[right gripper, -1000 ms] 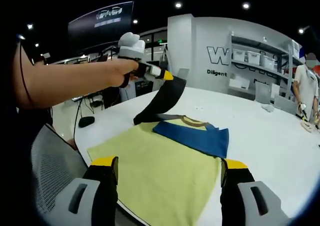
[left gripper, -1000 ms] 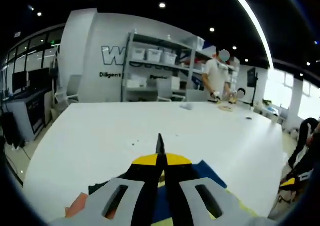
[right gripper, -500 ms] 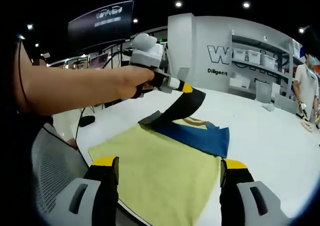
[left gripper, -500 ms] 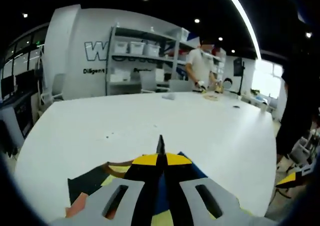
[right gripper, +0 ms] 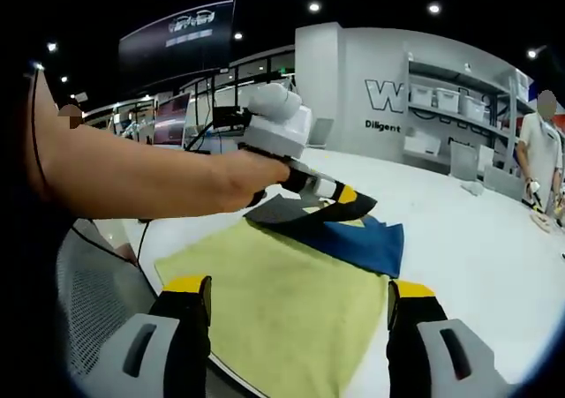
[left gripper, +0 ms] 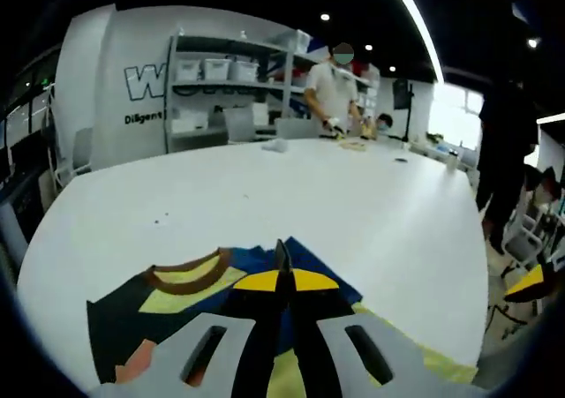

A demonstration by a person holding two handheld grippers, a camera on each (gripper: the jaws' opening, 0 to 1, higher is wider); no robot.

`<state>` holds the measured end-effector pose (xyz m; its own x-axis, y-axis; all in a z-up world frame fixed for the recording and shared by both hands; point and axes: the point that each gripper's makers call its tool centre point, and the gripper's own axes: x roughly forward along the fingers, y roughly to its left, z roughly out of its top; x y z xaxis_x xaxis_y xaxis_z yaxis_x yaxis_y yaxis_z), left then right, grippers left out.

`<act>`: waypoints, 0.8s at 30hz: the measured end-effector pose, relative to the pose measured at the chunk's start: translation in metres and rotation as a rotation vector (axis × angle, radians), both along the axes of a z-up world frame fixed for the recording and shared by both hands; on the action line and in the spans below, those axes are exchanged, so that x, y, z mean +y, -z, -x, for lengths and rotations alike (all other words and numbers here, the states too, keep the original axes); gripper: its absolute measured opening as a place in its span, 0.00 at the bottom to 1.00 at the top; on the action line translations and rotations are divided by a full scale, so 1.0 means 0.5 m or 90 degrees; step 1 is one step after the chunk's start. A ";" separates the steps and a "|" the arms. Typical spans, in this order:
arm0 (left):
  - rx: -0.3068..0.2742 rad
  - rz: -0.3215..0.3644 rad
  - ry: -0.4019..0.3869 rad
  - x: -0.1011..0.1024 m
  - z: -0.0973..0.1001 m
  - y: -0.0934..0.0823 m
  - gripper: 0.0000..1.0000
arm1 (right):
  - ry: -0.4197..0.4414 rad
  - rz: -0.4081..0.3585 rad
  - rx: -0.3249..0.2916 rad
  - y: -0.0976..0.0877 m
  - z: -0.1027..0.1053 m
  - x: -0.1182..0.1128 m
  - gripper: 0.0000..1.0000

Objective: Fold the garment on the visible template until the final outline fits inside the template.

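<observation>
Black and blue cloth of the garment point(left gripper: 168, 296) lies under our left claw point(left gripper: 282, 261), whose jaws are pinched together on a dark fold, on the white surface point(left gripper: 265, 195). In the right gripper view the yellow-green template point(right gripper: 282, 314) spreads between our right claw's point(right gripper: 296, 305) wide-apart jaws.

Your garment point(right gripper: 357, 239), blue and black with a brown-trimmed collar point(left gripper: 185, 273), lies at the far end of the yellow-green template point(right gripper: 282, 305) on the white table point(left gripper: 353, 213). A black flap is folded over the blue panel. The template's near half lies bare and flat, reaching the table's edge.
</observation>
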<state>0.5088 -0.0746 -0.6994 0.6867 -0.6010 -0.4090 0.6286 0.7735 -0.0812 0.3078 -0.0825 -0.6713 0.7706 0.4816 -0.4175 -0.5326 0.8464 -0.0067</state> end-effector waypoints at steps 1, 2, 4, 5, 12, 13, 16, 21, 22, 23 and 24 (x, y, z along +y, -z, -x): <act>0.003 -0.006 0.003 -0.003 0.003 0.011 0.00 | 0.000 0.001 0.000 0.000 0.000 0.000 0.82; 0.007 -0.008 0.006 -0.007 0.006 0.018 0.00 | 0.000 0.002 0.000 0.000 0.000 0.000 0.82; 0.010 -0.016 0.018 -0.019 0.013 0.031 0.00 | 0.001 0.004 -0.001 0.001 0.000 0.000 0.82; 0.010 -0.019 0.024 -0.024 0.016 0.035 0.00 | 0.000 0.004 -0.001 0.001 0.000 0.001 0.82; 0.025 -0.037 0.049 -0.048 0.031 0.075 0.00 | -0.002 0.007 0.000 0.001 0.000 0.002 0.82; 0.025 -0.043 0.054 -0.051 0.033 0.081 0.00 | -0.002 0.006 0.000 0.001 0.000 0.002 0.82; 0.033 -0.054 0.066 -0.056 0.041 0.099 0.00 | -0.002 0.007 0.000 0.001 -0.001 0.002 0.82; 0.048 -0.066 0.080 -0.061 0.050 0.125 0.00 | -0.004 0.010 0.002 0.004 0.000 0.002 0.82; 0.053 -0.067 0.080 -0.060 0.051 0.129 0.00 | -0.004 0.011 0.002 0.004 0.000 0.003 0.82; 0.057 -0.069 0.083 -0.061 0.053 0.136 0.00 | -0.004 0.012 0.002 0.004 0.000 0.003 0.82; 0.060 -0.071 0.085 -0.061 0.055 0.140 0.00 | -0.005 0.013 0.002 0.005 0.000 0.004 0.82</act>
